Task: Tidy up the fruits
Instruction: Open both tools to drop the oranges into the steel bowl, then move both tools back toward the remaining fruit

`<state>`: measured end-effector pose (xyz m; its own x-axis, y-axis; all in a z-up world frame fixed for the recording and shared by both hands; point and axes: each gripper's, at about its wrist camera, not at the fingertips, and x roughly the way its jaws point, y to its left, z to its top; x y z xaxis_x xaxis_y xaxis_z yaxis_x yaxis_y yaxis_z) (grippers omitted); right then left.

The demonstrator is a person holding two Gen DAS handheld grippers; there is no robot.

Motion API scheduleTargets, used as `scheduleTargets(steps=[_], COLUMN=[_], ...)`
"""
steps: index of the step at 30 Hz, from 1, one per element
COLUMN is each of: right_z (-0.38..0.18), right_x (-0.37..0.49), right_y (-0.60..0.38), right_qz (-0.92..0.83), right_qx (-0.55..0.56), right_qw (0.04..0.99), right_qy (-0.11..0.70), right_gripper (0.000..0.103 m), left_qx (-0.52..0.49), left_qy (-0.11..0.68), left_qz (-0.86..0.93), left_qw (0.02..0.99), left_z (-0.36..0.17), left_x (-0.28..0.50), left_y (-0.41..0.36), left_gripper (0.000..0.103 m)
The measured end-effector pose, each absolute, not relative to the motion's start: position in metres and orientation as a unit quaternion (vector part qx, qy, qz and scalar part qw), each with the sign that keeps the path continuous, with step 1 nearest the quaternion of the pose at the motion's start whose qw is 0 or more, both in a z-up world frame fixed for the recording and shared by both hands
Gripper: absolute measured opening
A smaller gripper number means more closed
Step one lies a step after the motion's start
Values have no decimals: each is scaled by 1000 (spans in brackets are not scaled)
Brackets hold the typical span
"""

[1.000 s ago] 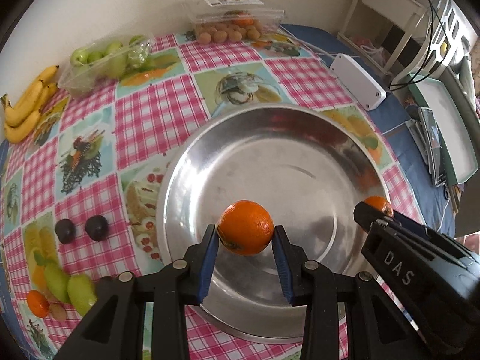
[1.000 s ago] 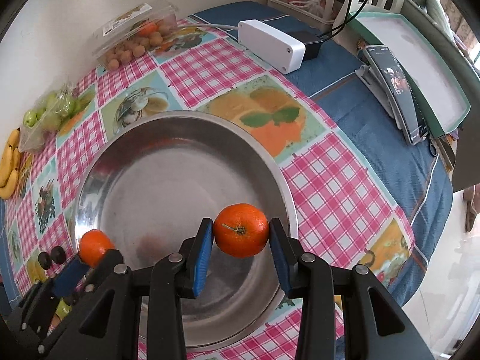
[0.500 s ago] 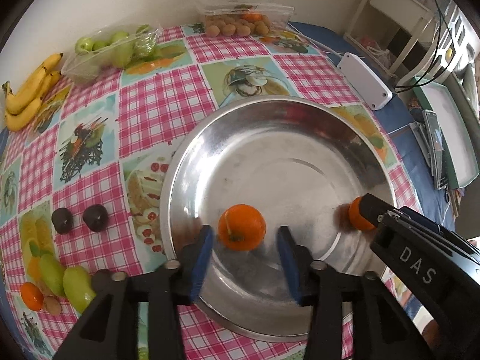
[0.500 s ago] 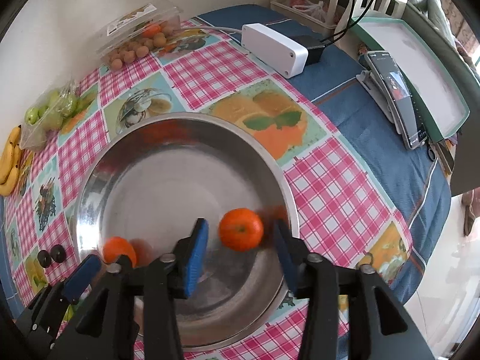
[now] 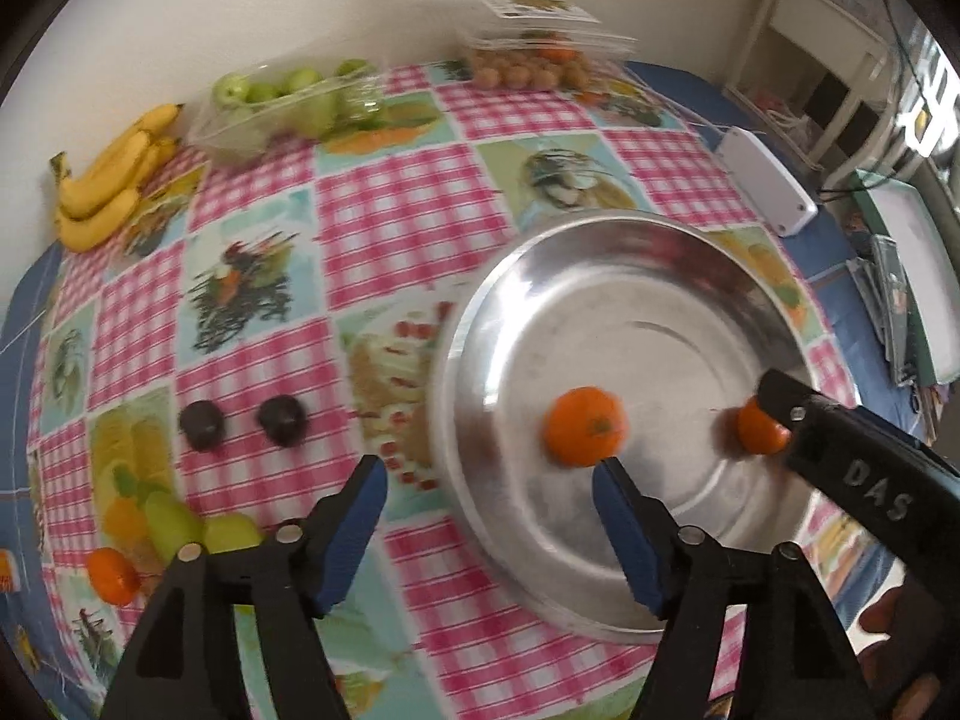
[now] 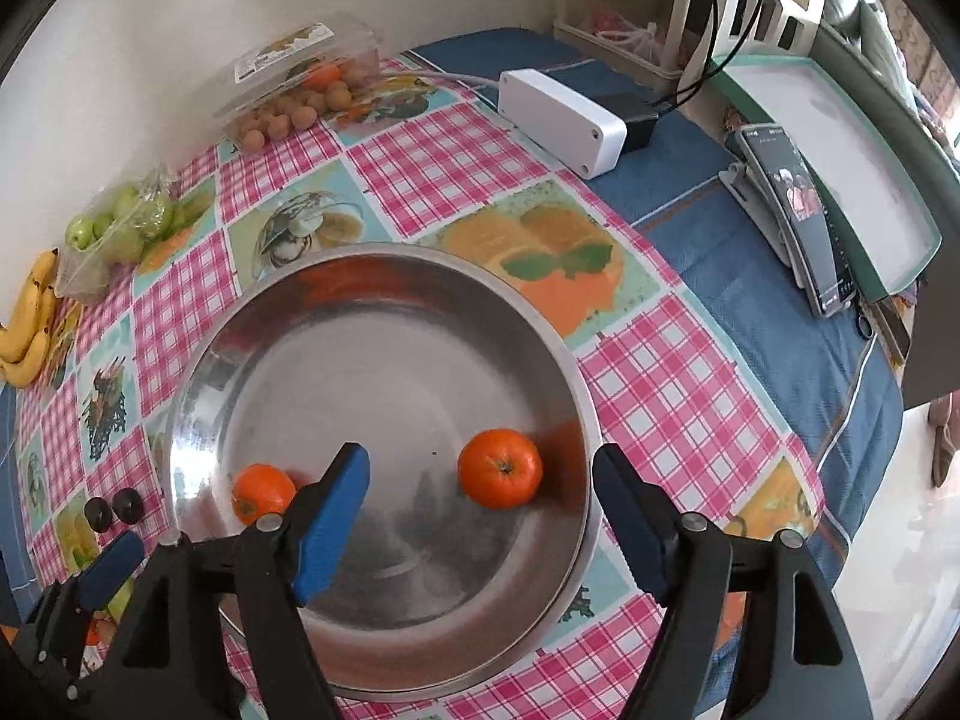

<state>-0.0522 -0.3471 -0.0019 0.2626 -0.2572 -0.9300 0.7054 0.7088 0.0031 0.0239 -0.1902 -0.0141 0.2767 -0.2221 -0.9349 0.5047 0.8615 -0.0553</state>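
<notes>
two oranges, left and right, lie apart in the near half of a round steel bowl.

Bowl shiny metal; tablecloth prob. glossy vinyl; fruit boxes clear plastic.

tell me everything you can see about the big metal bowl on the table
The metal bowl is wide, round and shallow, shiny like steel, with a smooth rolled rim and faint scuffs inside. It sits upright on the checked tablecloth. Two oranges lie loose in it, one toward one side, the other across from it. Neither open gripper touches it.
</notes>
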Motion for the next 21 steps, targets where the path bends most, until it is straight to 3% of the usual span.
scheduleTargets(steps=[3,7,11,21], right_z=[-1,-2,-2,-8], right_x=[-52,-49,-46,-40], right_y=[-345,-342,-337,-320], right_qz=[-309,-301,-292,-263], right_qx=[215,215,212,194], right_qw=[768,770,774,777], right_qy=[518,519,521,538], right_gripper=[92,93,102,102], left_qx=[125,128,124,90], left_qy=[552,538,525,547], left_qz=[-205,-177,-153,-76], left_qw=[798,814,828,829], left_z=[-13,-8,-3,-15], left_x=[31,40,49,63], left_y=[-174,-154,-130,-61], left_gripper=[85,103,103,103])
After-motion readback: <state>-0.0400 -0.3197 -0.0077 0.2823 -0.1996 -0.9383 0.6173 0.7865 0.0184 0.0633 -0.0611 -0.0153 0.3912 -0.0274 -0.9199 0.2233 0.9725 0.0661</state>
